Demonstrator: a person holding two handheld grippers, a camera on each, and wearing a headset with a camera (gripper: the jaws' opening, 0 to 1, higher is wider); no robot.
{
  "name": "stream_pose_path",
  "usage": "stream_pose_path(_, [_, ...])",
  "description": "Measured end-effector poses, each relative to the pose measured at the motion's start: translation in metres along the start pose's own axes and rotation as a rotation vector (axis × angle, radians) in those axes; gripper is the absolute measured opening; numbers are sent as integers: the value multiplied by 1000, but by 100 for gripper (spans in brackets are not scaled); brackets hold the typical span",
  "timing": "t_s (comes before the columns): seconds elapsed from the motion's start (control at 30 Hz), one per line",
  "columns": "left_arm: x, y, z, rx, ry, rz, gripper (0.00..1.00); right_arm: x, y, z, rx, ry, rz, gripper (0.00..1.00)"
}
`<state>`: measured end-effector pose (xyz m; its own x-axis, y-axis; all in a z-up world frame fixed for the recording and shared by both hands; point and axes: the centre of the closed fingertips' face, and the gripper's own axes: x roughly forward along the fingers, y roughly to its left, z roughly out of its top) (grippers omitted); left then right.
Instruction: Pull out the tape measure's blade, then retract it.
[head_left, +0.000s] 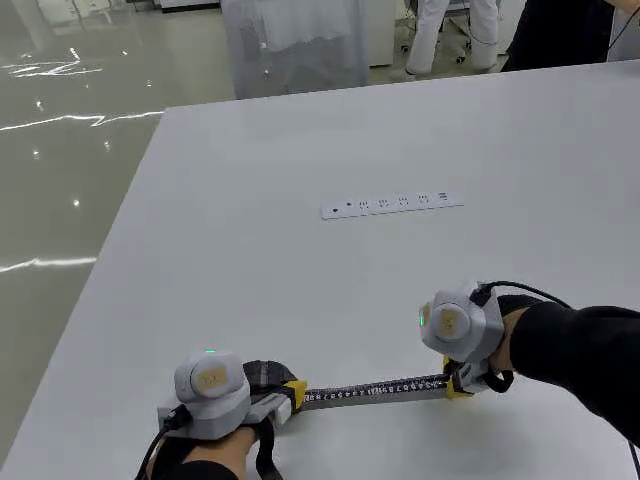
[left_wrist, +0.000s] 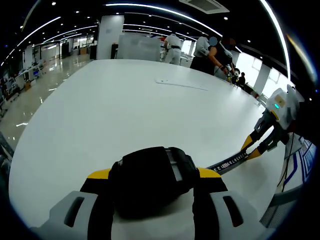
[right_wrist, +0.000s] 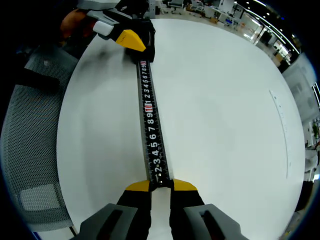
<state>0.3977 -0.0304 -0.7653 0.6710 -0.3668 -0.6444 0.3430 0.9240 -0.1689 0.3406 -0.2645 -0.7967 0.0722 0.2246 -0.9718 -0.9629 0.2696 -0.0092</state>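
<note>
The black tape measure case sits clamped between the yellow-tipped jaws of my left gripper, low on the white table near its front edge. Its blade runs rightward along the tabletop to my right gripper, which is shut on the blade's end. In the right gripper view the blade stretches from my jaws up to the case, with printed numbers running past the red 10. In the left gripper view the blade leads off right to the right gripper.
A white power strip lies flat near the table's middle. The white table extends far ahead; its left edge drops to a glossy floor. A mesh chair stands by the table's front edge. People stand beyond the far end.
</note>
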Motion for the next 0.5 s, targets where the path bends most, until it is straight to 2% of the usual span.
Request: stream_pose_path(0.5, [0, -1, -1, -1, 3, 0, 59, 1, 1, 5, 5, 3, -5, 8])
